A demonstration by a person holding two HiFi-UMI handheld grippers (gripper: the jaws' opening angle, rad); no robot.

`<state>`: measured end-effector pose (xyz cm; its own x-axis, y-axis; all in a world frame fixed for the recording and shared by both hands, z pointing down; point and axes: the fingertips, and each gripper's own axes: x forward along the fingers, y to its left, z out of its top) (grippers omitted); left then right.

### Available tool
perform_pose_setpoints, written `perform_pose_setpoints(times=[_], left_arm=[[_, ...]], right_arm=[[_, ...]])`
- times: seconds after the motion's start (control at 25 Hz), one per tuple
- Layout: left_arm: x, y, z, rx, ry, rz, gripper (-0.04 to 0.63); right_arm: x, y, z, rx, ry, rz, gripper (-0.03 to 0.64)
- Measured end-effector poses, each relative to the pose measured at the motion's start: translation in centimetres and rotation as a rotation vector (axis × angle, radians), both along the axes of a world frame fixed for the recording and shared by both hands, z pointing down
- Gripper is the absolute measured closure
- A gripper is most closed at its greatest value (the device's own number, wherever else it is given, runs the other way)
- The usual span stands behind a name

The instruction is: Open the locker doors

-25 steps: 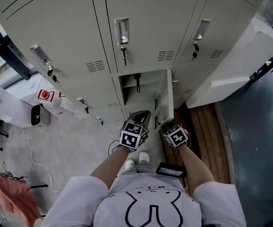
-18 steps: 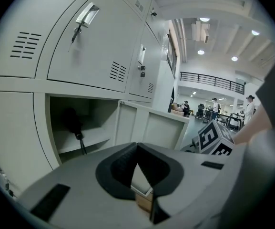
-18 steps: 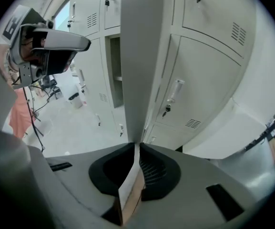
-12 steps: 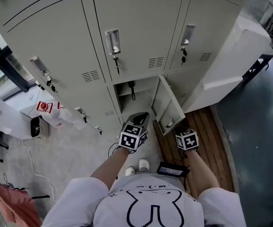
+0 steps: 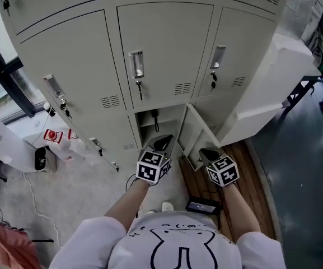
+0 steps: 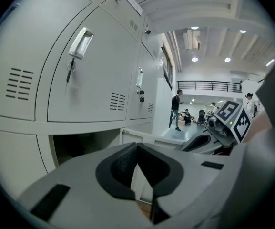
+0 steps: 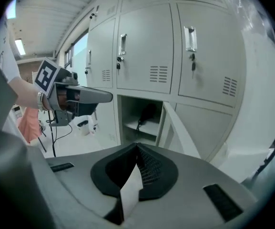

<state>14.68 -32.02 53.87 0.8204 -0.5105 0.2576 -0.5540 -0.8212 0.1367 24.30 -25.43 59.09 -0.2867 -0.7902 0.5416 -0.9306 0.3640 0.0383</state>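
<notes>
Here, the lower middle locker door (image 5: 199,132) stood swung out to the right, its free edge just beside the right gripper (image 5: 207,153). Both that gripper and the left gripper (image 5: 162,143) had their jaws together, holding nothing. The shut middle door (image 5: 164,49) rose ahead and above; its upright handle (image 5: 135,65) lay nearer the left gripper, probably the better reach.
</notes>
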Motion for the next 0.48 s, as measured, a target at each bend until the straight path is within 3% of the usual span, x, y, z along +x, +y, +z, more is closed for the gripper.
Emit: perform_pose_setpoints(times=[0.2, 0.48], left_arm=[[-0.9, -0.8, -5.0, 0.106, 0.031, -0.011, 0.58], [-2.5, -1.4, -12.1, 0.264, 0.057, -0.006, 0.58]], right_arm=[[-2.8, -2.4, -6.8, 0.142, -0.023, -0.057, 0.62], [-5.6, -5.4, -16.7, 0.355, -0.141, -0.054, 0.62]])
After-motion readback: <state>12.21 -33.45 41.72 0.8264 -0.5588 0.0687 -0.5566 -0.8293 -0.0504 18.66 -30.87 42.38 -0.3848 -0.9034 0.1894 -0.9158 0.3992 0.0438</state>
